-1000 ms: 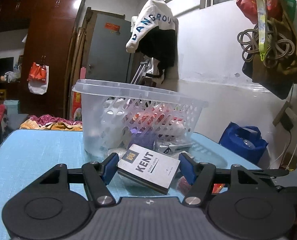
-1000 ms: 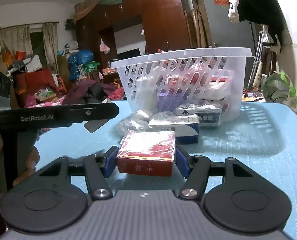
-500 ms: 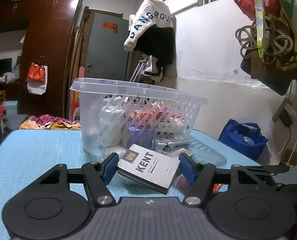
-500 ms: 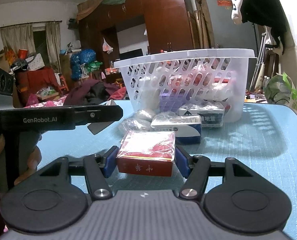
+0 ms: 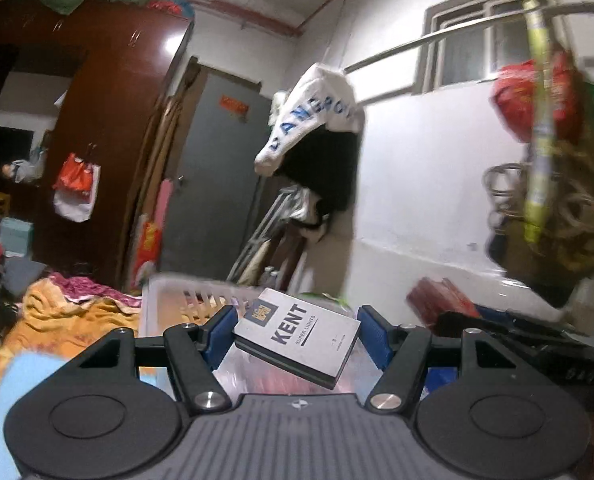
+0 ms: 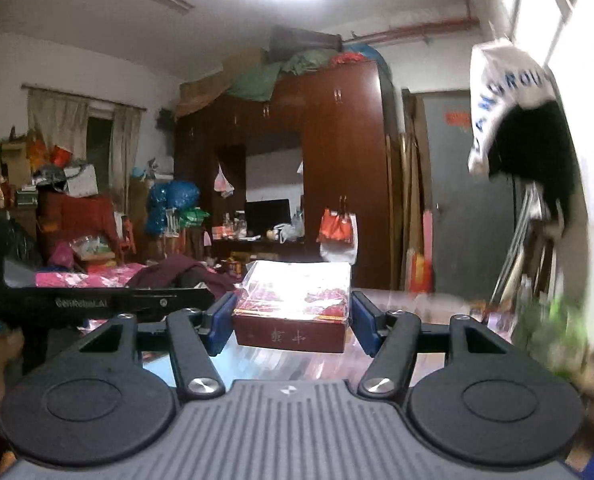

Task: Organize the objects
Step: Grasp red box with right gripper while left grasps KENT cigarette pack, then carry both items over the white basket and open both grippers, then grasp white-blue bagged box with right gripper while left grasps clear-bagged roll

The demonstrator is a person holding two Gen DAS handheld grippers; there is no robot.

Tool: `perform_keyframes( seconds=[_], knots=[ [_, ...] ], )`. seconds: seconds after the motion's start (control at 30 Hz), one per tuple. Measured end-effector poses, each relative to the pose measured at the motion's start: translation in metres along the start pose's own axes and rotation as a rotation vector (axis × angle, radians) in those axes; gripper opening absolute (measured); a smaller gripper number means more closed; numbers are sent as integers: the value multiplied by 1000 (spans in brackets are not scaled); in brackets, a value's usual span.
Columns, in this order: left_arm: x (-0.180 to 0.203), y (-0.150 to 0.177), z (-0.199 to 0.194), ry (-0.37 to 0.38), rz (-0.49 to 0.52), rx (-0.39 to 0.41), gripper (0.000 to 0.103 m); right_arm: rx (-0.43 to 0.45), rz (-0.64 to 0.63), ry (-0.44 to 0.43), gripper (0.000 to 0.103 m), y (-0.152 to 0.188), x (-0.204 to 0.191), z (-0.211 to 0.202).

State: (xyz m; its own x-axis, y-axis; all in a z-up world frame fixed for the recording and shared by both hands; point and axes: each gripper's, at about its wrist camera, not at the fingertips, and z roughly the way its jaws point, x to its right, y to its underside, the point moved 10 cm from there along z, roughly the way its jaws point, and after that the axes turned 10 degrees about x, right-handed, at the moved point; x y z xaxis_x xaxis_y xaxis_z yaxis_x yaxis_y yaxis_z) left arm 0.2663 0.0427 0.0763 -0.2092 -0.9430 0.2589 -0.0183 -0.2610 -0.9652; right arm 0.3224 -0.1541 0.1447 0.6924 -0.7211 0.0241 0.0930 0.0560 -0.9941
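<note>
My left gripper (image 5: 297, 334) is shut on a white KENT cigarette pack (image 5: 297, 336), tilted, held above the rim of the white plastic basket (image 5: 193, 292). My right gripper (image 6: 293, 322) is shut on a red cigarette box (image 6: 295, 304) and holds it high, level with the basket's blurred rim (image 6: 409, 294). The red box also shows at the right of the left wrist view (image 5: 441, 300). The left gripper's black body shows at the left of the right wrist view (image 6: 97, 304).
A brown wardrobe (image 6: 337, 168) and a grey door (image 5: 217, 184) stand behind. Clothes hang on the white wall (image 5: 317, 152), with bags and cords (image 5: 545, 200) at the right. A bit of the blue table (image 5: 29, 376) shows at lower left.
Both grippers have risen from table height to above the basket's rim, each still holding its pack. The basket has dropped low in both views, and the loose items on the table are out of sight.
</note>
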Motion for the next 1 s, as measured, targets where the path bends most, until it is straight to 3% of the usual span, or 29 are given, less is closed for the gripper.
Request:
perform_keyframes(
  seconds=[0.13, 0.17, 0.2, 0.23, 0.33, 0.4, 0.47, 0.53, 0.63, 0.73, 0.87, 0.97, 1.0],
  knots=[
    [-21, -9, 65, -112, 0, -99, 69, -74, -85, 82, 65, -6, 32, 66],
    [-27, -7, 75, -126, -18, -103, 69, -87, -81, 95, 69, -3, 41, 79],
    [-31, -4, 83, -128, -27, -116, 76, -109, -69, 104, 83, 3, 46, 87],
    [-33, 2, 89, -129, -33, -149, 85, -137, -50, 115, 89, 8, 50, 92],
    [-31, 13, 86, -152, 26, -189, 89, -155, -65, 132, 103, 15, 48, 82],
    [-30, 14, 71, -176, 49, -178, 91, -131, -73, 134, 103, 14, 44, 65],
    [-29, 16, 44, -196, 34, -171, 91, -113, -3, 111, 103, 14, 41, 44],
    [-22, 33, 16, -156, 38, -184, 93, -99, 50, 61, 103, 23, 35, 18],
    [-21, 83, -1, -134, 30, -312, 94, -187, 79, 29, 103, 60, 28, 0],
    [-17, 125, 4, -121, 50, -418, 93, -280, 120, 70, 103, 96, 30, -8],
    [-14, 153, 11, -121, 69, -479, 92, -343, 173, 114, 103, 117, 43, -7],
    [-13, 162, 11, -165, 144, -484, 84, -338, 218, 121, 103, 120, 49, -9],
    [-13, 163, 10, -174, 174, -483, 72, -341, 236, 121, 103, 121, 47, -10]
  ],
)
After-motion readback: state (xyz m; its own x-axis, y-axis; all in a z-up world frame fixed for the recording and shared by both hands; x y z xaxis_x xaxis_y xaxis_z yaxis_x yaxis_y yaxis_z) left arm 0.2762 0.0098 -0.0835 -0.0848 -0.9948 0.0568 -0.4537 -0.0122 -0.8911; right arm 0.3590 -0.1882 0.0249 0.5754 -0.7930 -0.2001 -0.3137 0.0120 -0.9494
